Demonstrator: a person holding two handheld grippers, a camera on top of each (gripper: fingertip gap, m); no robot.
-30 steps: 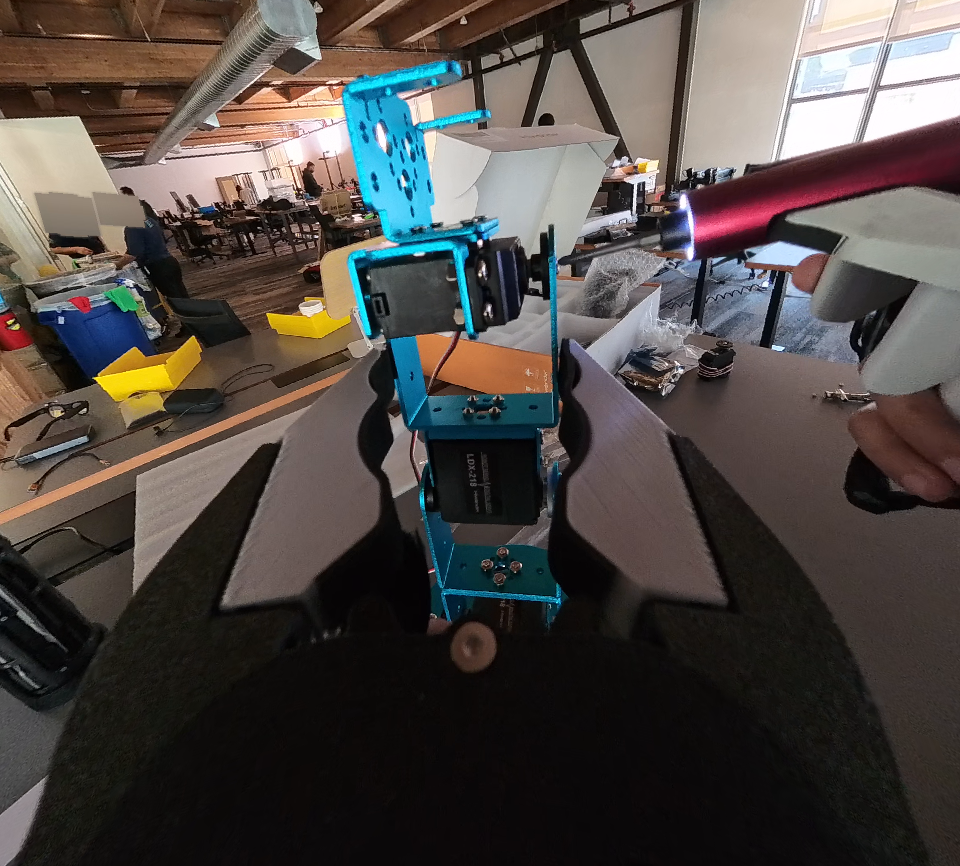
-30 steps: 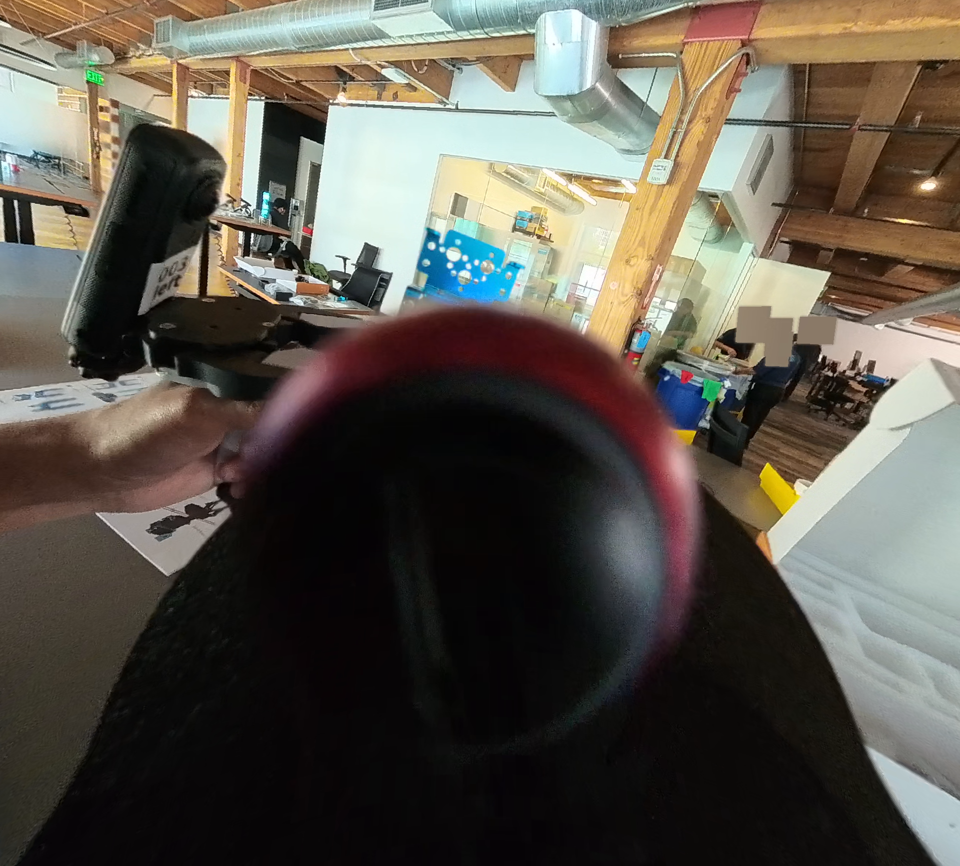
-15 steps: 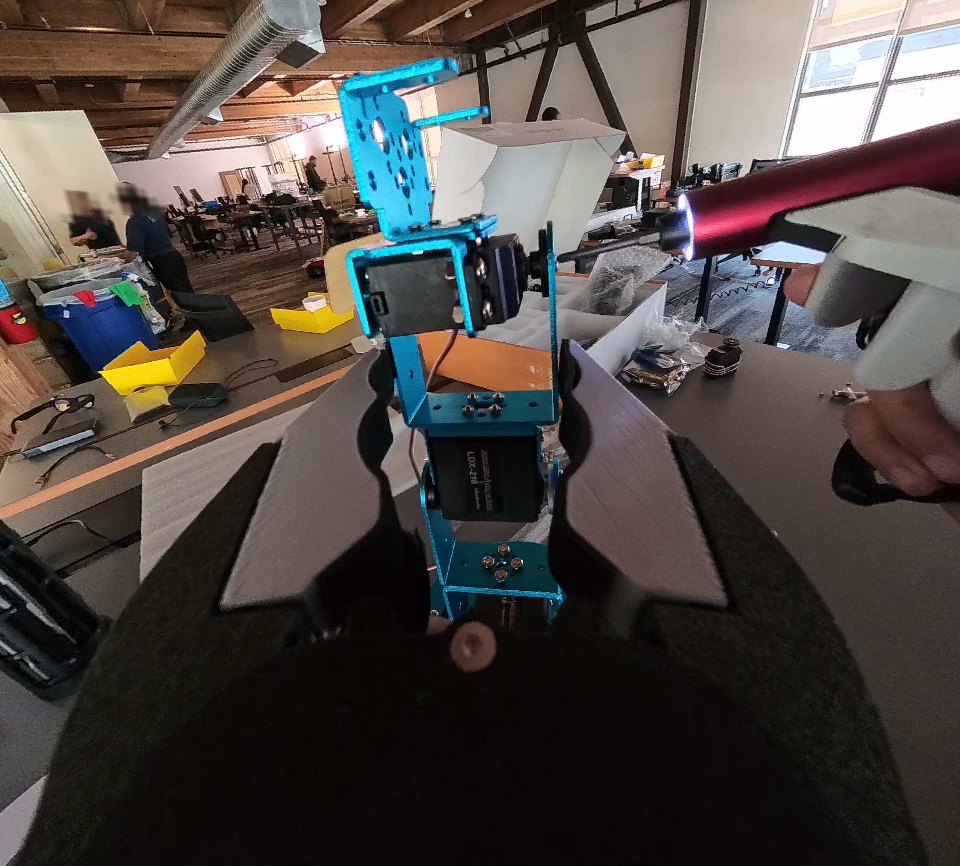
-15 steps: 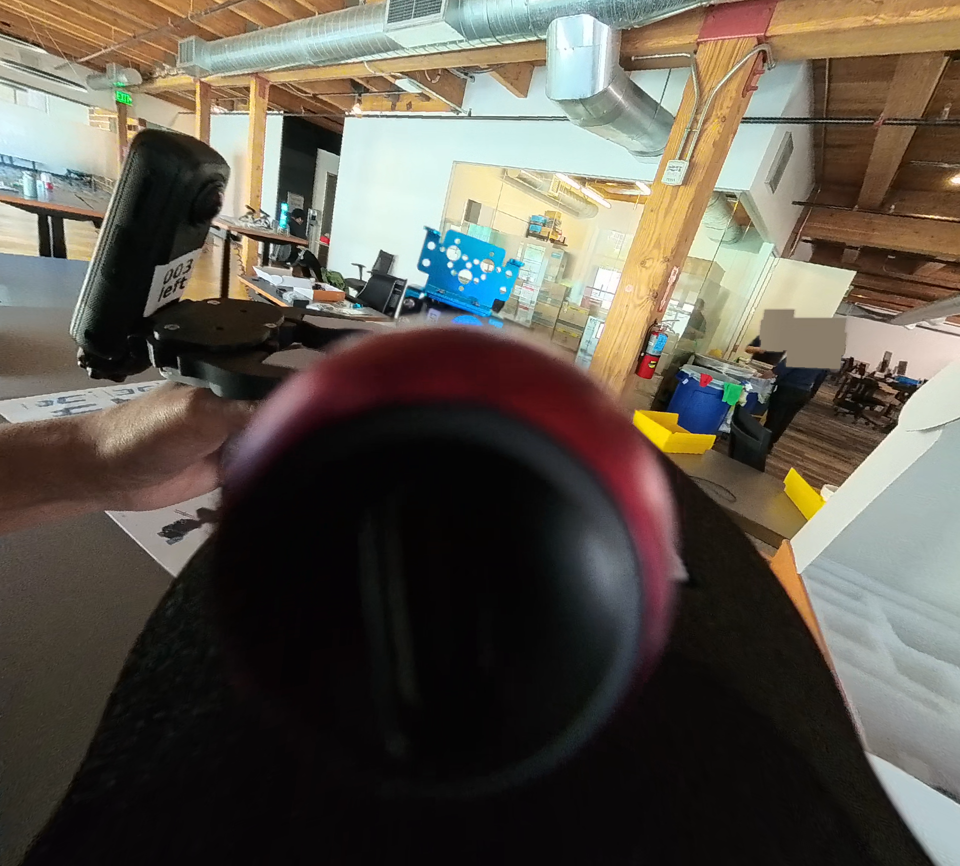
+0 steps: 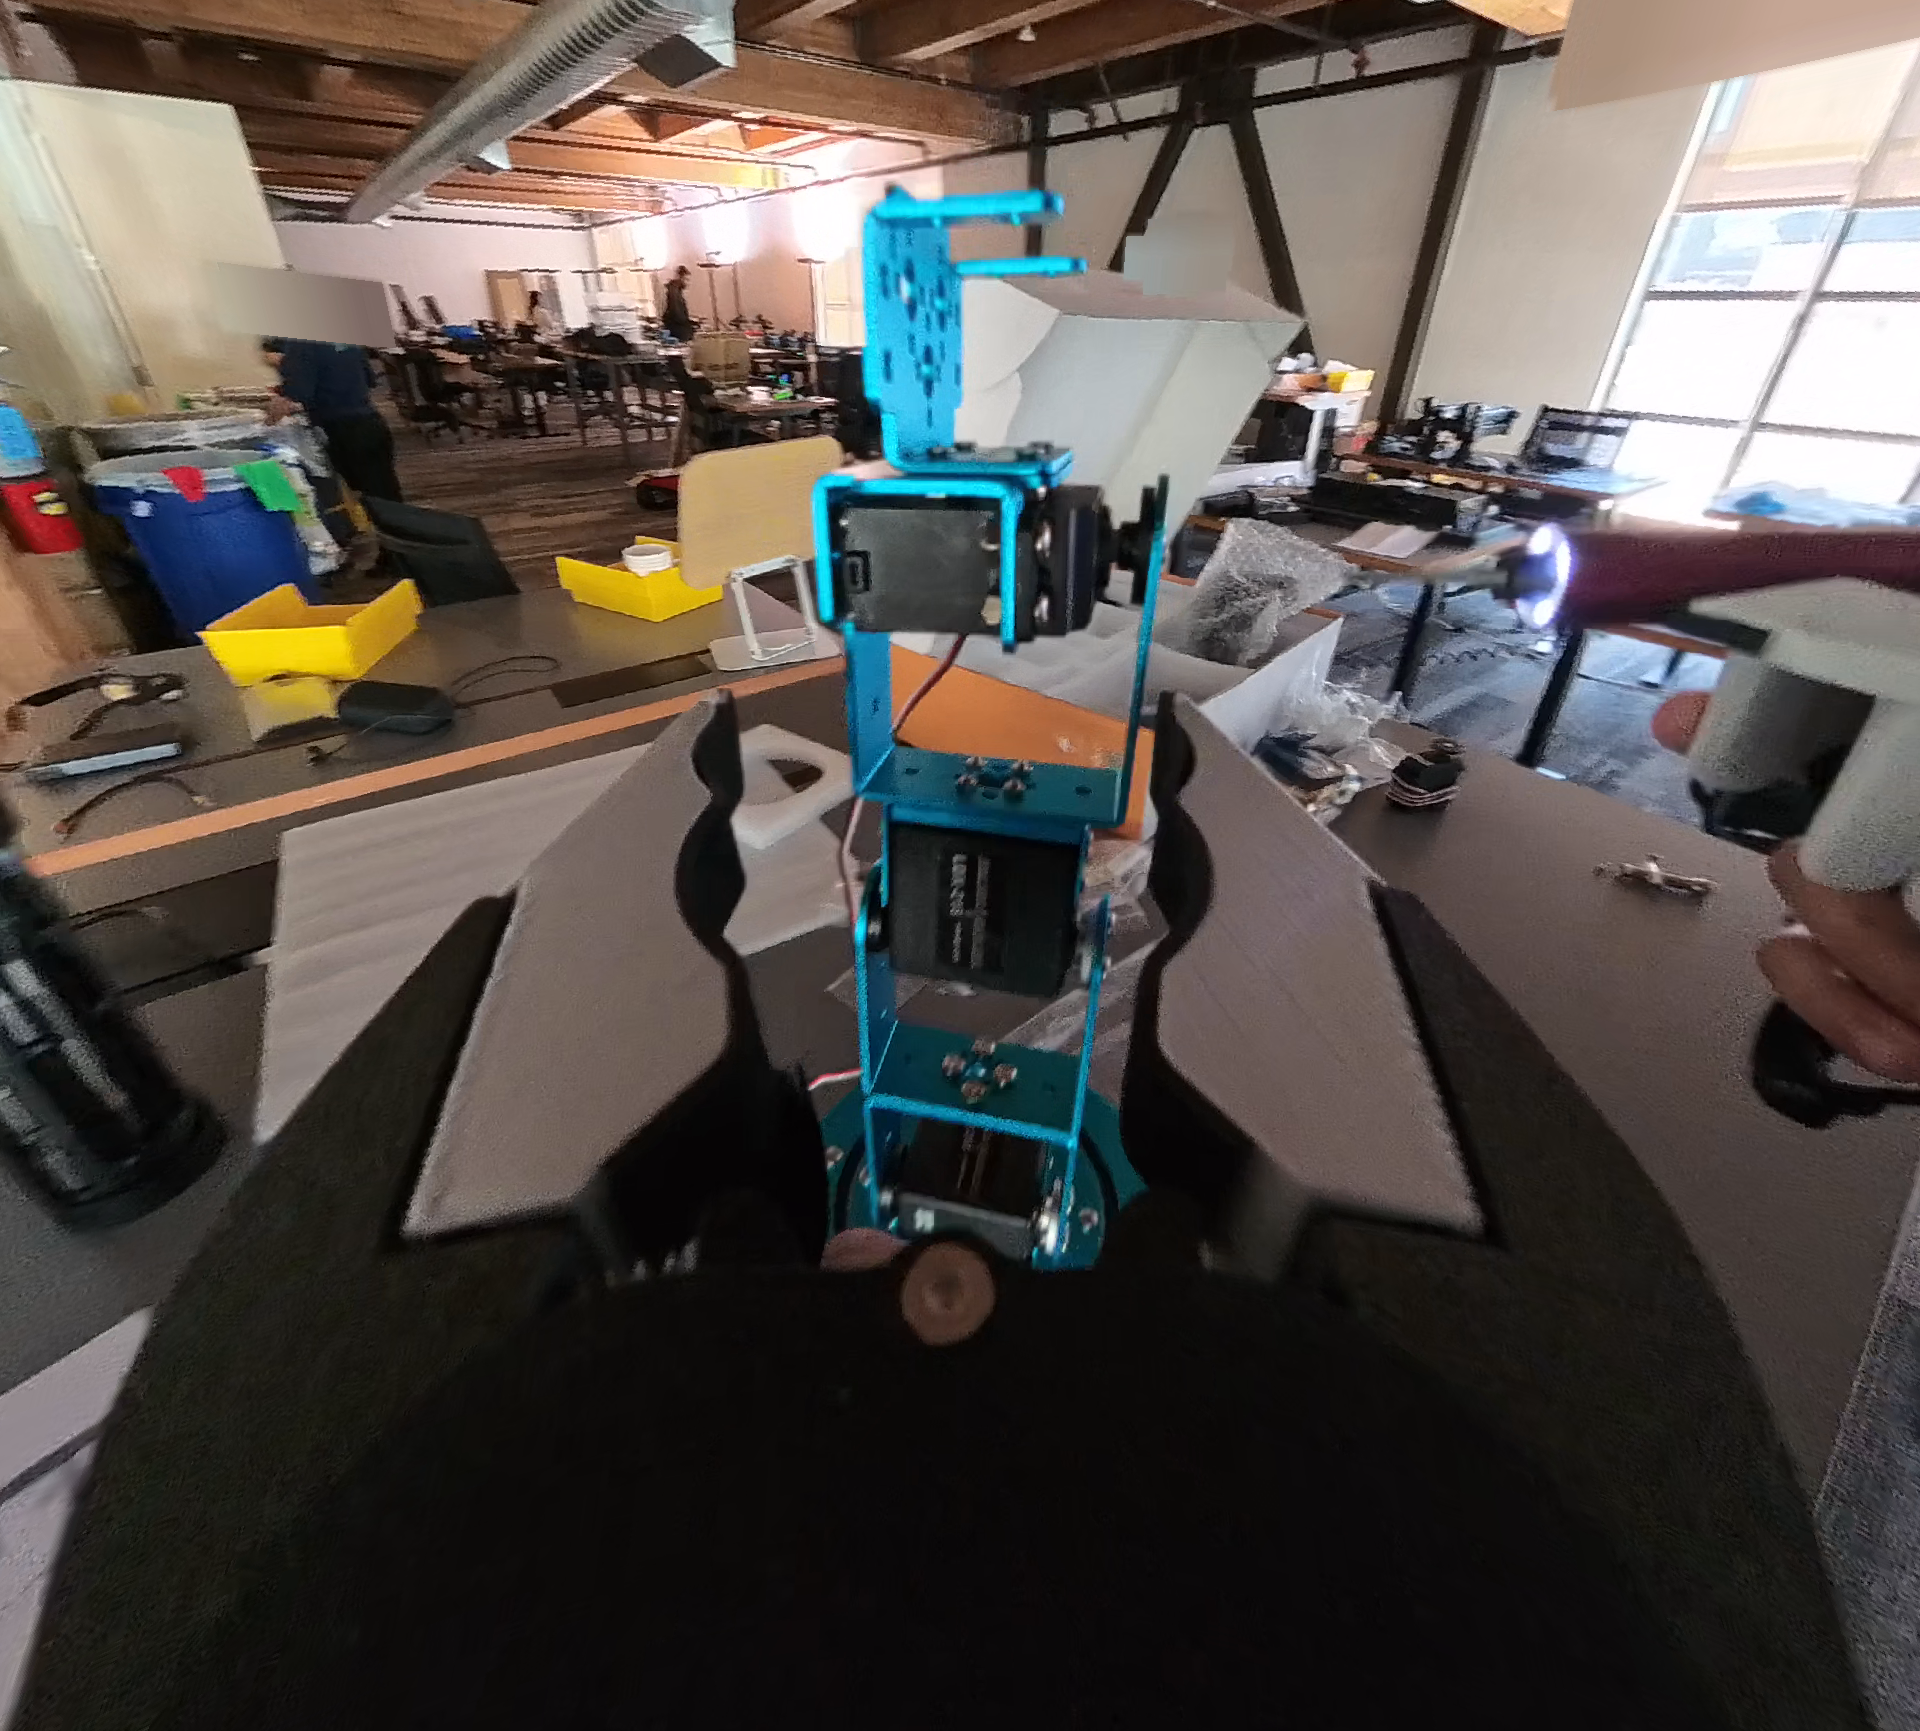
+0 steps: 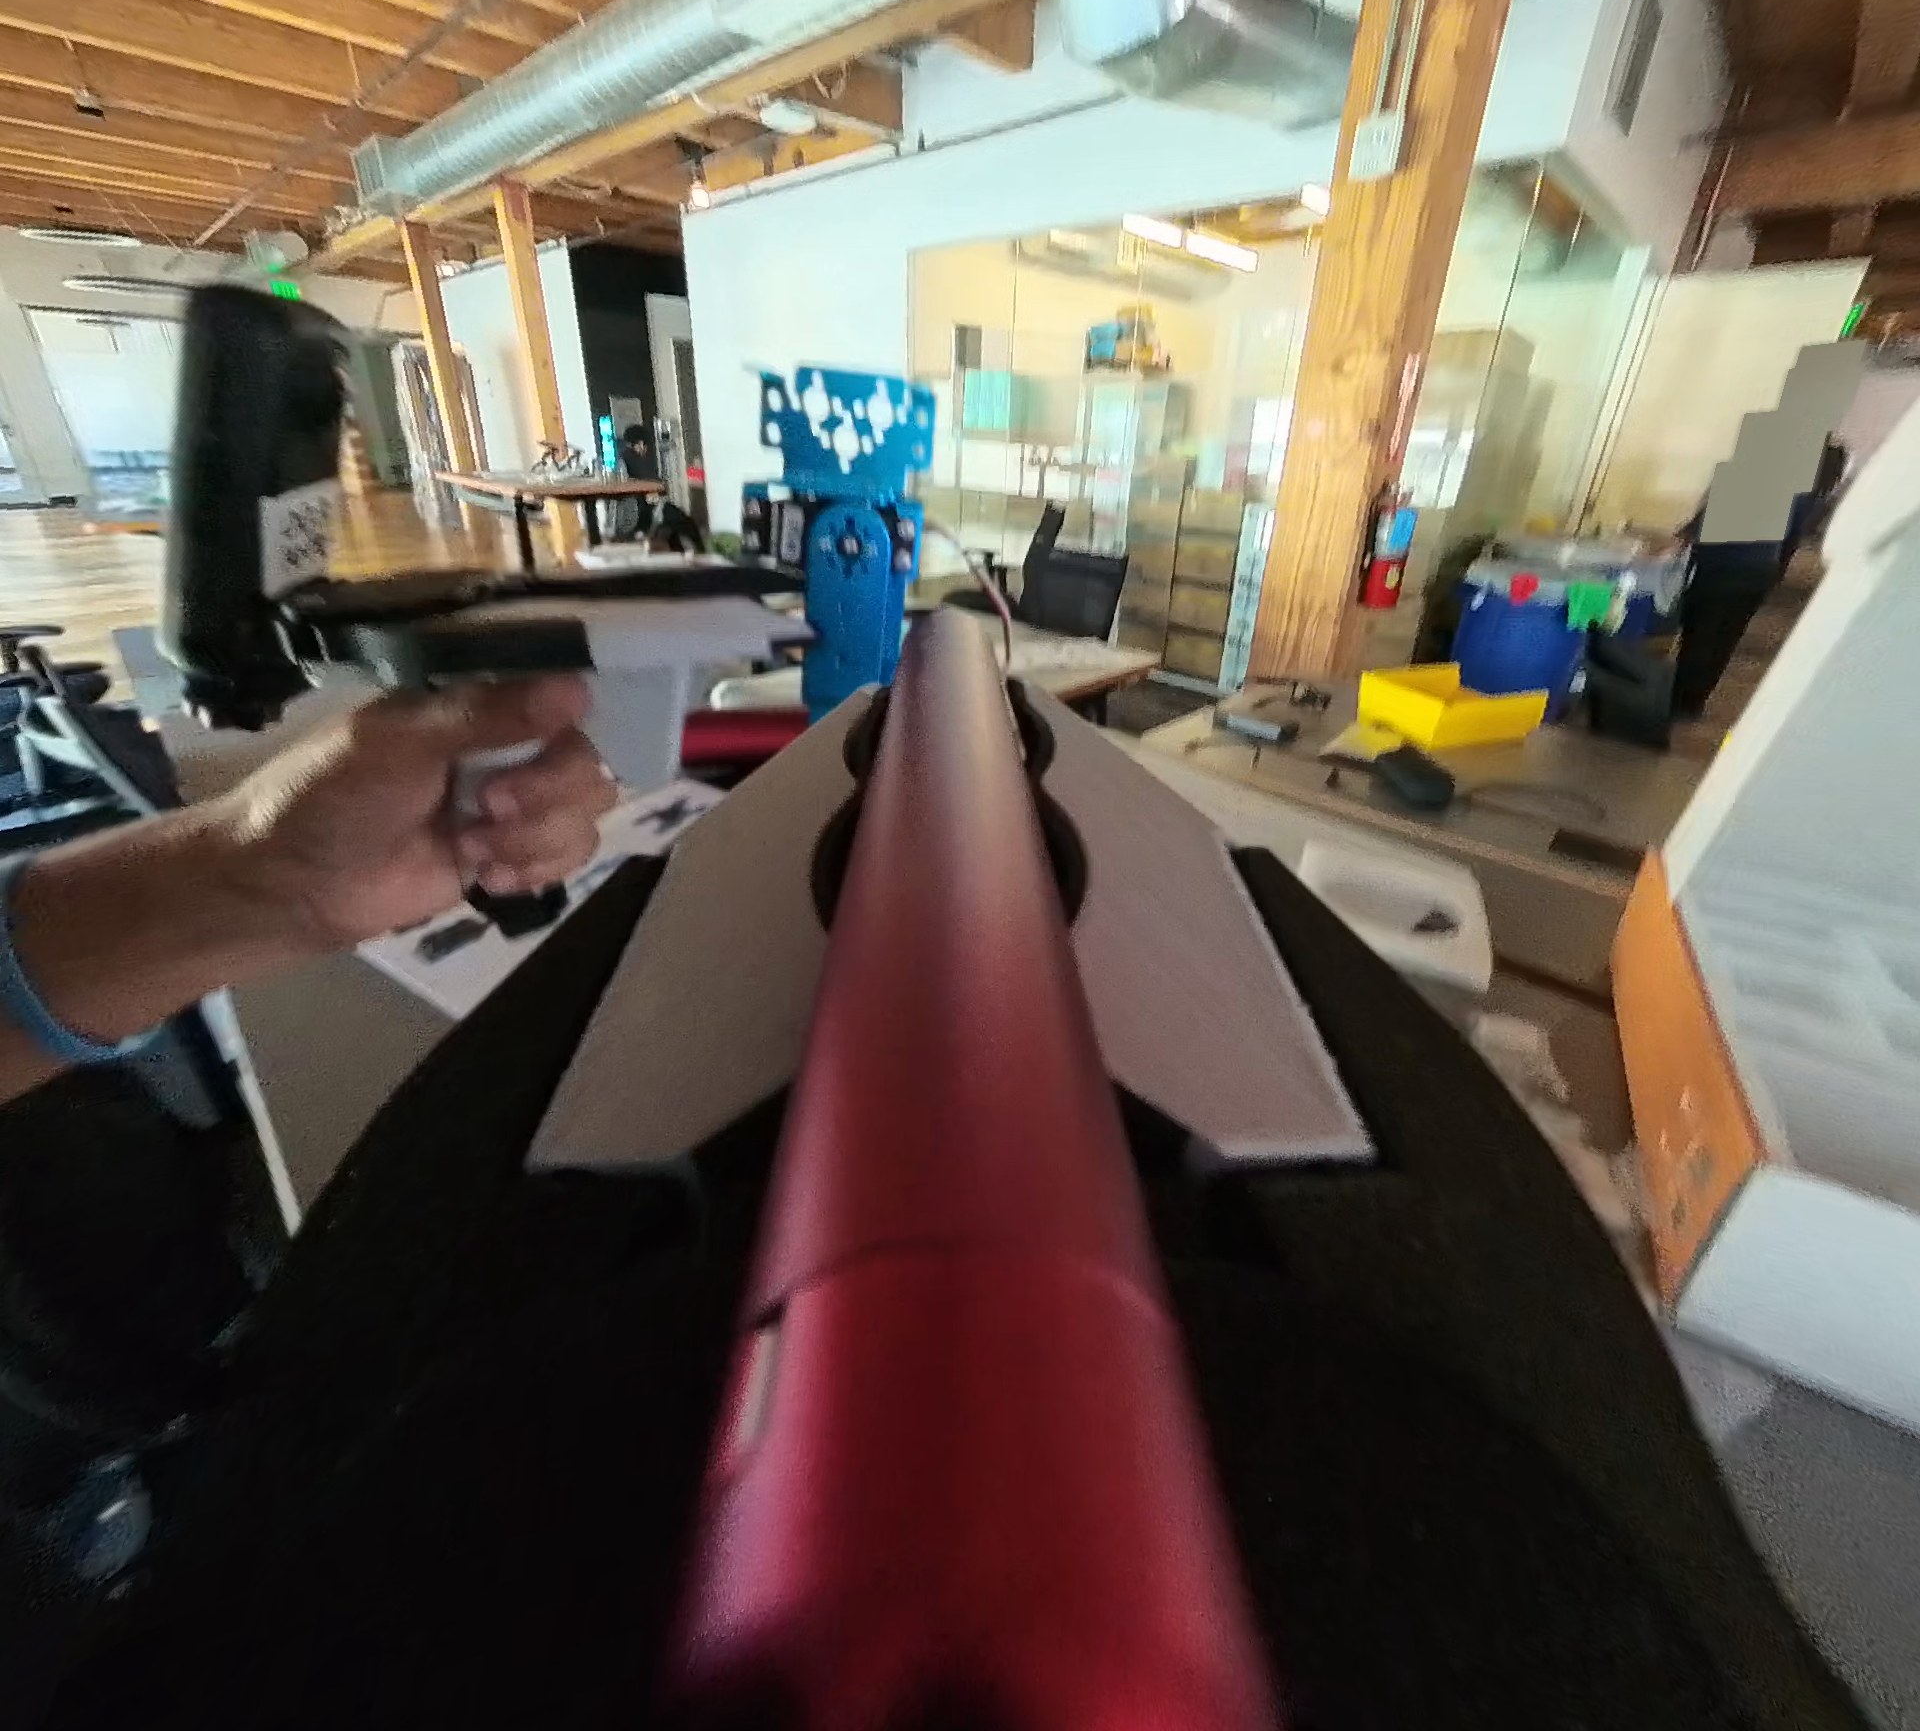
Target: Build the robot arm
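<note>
A blue metal servo arm [image 5: 977, 746] with black servos stands upright on its round base between my left gripper's fingers [image 5: 1247, 902]. My left gripper [image 5: 940, 715] is open, with a gap on the left side of the bracket. My right gripper [image 6: 948, 705] is shut on a red electric screwdriver [image 6: 956, 1058] that lies along its fingers and points at the servo arm [image 6: 852, 601]. In the left wrist view the screwdriver [image 5: 1714, 569] shows at the right, its tip light on, apart from the arm. A hand holds the left gripper [image 6: 623, 632].
A white box [image 5: 1122, 393] with an orange side stands behind the arm and also shows in the right wrist view [image 6: 1766, 954]. A loose black servo [image 5: 1423, 772] and small hardware lie on the dark table [image 5: 1558, 902]. Yellow bins [image 5: 312, 632] sit on the far table. White foam [image 5: 416, 871] lies at the left.
My left gripper's jaws have opened off the blue servo arm. The screwdriver has pulled back to the right, away from the upper servo. The right view has tilted to show the screwdriver's length.
</note>
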